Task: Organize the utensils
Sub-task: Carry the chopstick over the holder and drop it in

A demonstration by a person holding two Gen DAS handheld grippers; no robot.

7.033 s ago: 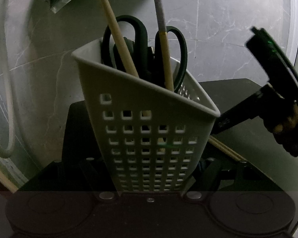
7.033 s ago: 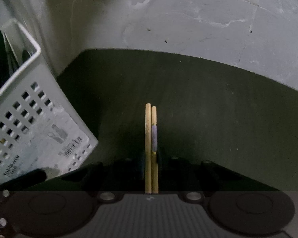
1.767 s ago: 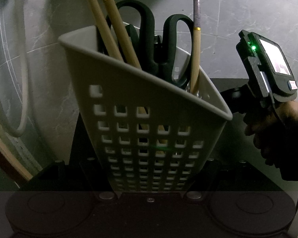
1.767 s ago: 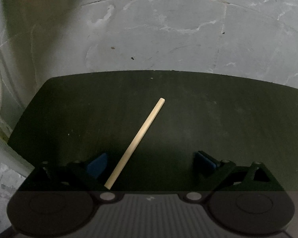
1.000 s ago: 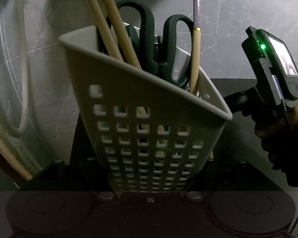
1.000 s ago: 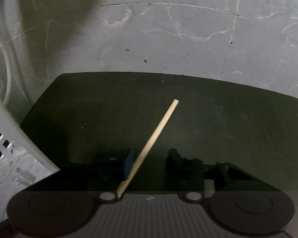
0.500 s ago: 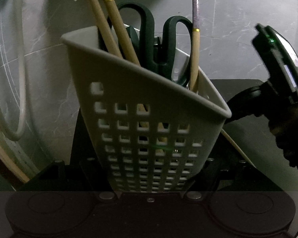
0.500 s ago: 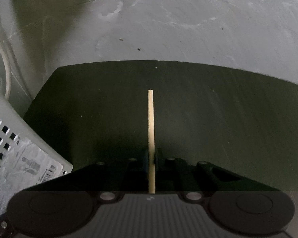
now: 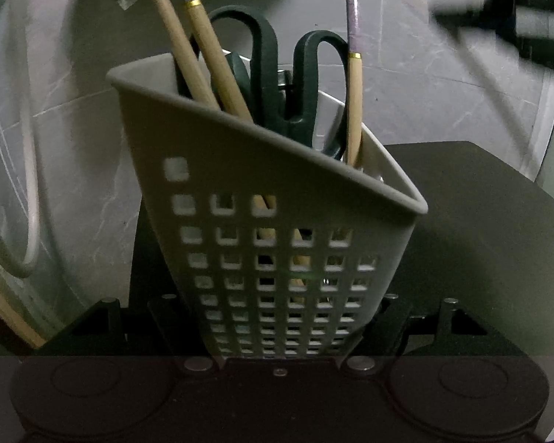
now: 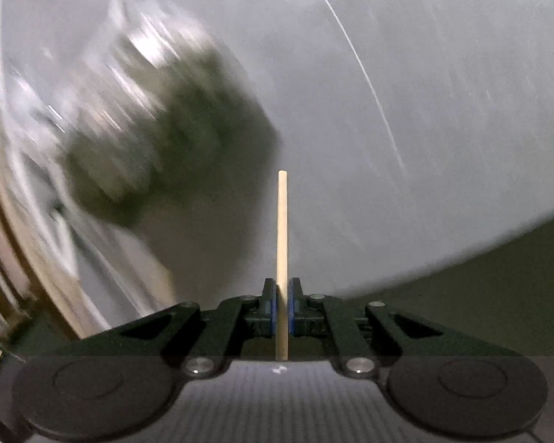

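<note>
Right gripper (image 10: 282,306): blue pads clamped on a single plain chopstick (image 10: 282,229), which runs straight forward between the fingers, tip free in the air. The background in the right wrist view is streaked with motion blur; a dark table edge sits low right and a smeared grey-green mass upper left cannot be identified.

Left gripper (image 9: 284,347): fingers pressed on the lower sides of the caddy (image 9: 277,221), a grey perforated bin held tilted over the dark table (image 9: 480,221). Inside stand three chopsticks (image 9: 203,48) and green-handled scissors (image 9: 273,70). One chopstick with a purple band leans at the right corner. A blurred dark shape at upper right of the left wrist view is probably the right gripper with its stick.

Step in hand, as judged: carrying the last loose chopstick to the caddy. The next move calls for swinging the stick over the caddy's mouth, tipping it downward, aiming for the gap beside the scissor handles, then releasing once the tip is well inside. The left grip should keep the caddy steady at its tilt.

Change from half a second earlier: the stick lay low over the table with the caddy visible at left in the right wrist view. Now the table has dropped to the lower corner and the view faces the wall. The grip on the stick is unchanged. The caddy has hardly shifted.
</note>
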